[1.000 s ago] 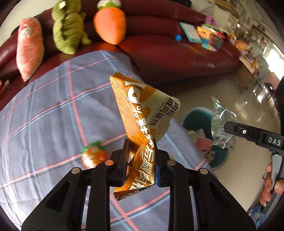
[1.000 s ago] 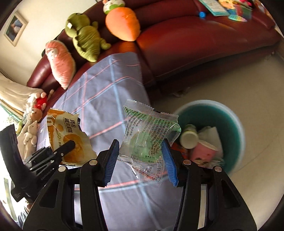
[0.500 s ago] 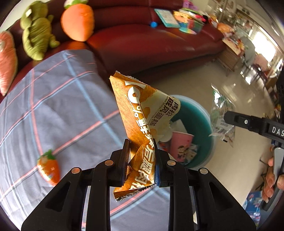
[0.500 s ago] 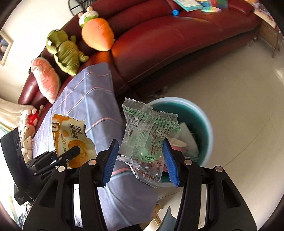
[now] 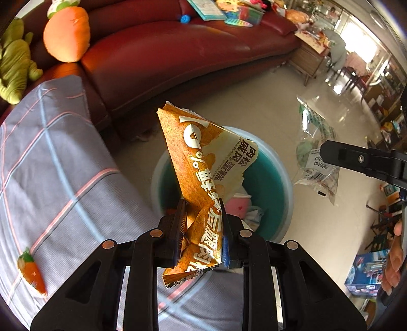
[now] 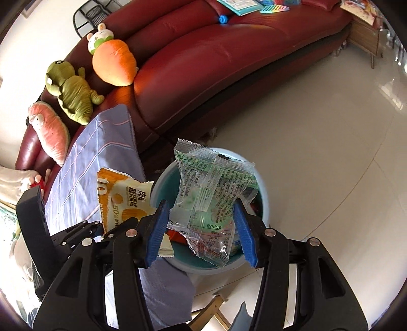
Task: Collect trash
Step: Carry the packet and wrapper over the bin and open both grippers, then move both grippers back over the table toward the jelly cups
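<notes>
Now both claws have moved over the teal bin (image 6: pixel 262 193): left claw (image 5: pixel 202 229) still pinching the orange wrapper (image 5: pixel 203 168), right claw (image 6: pixel 201 229) still pinching the clear wrapper (image 6: pixel 211 193)

A home living room: long red leather sofa (image 6: pixel 229 66) with plush toys on it, a carrot (image 6: pixel 113 65), a green dinosaur (image 6: pixel 72 94) and a pink one (image 6: pixel 52 131); children's books (image 5: pixel 208 10) on the cushions; glossy tiled floor (image 6: pixel 318 142); checked cloth (image 5: pixel 51 163) over the desk; teal trash bin (image 5: pixel 272 178) beside it.
</notes>
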